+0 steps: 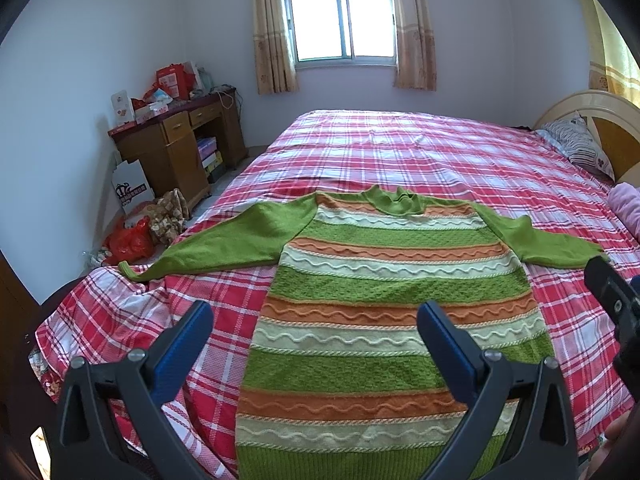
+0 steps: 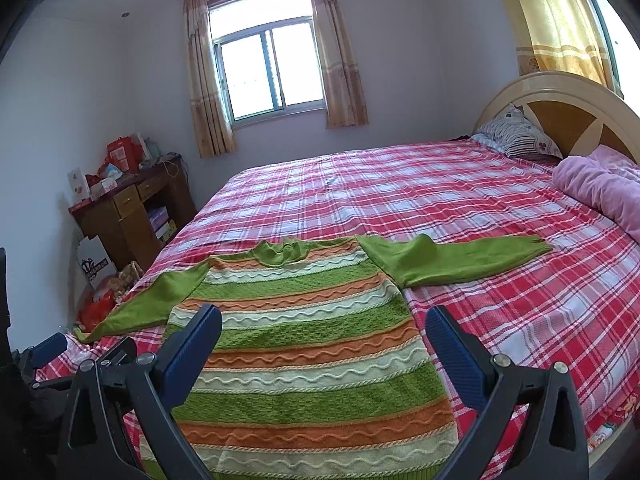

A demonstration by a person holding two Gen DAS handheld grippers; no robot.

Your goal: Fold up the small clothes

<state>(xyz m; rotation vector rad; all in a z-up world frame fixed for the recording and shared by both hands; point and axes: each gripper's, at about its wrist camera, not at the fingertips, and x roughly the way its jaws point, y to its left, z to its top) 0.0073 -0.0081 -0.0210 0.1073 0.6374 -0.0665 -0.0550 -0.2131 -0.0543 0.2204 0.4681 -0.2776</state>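
Observation:
A small knitted sweater (image 1: 384, 288) (image 2: 304, 344) with green, orange and cream stripes lies flat on the bed, face up, collar pointing away from me. Both plain green sleeves are spread out sideways; the left sleeve (image 1: 224, 240) reaches the bed's left edge, the right sleeve (image 2: 460, 256) lies on the sheet. My left gripper (image 1: 316, 320) hovers open over the sweater's lower left part with nothing between its fingers. My right gripper (image 2: 324, 328) hovers open over the lower right part, also holding nothing. The hem is partly hidden behind the grippers.
The bed carries a red plaid sheet (image 2: 400, 192), a striped pillow (image 2: 516, 132) and a pink blanket (image 2: 600, 188) at the headboard end. A wooden desk (image 1: 180, 140) with boxes stands by the left wall, bags on the floor (image 1: 132, 240) beside it.

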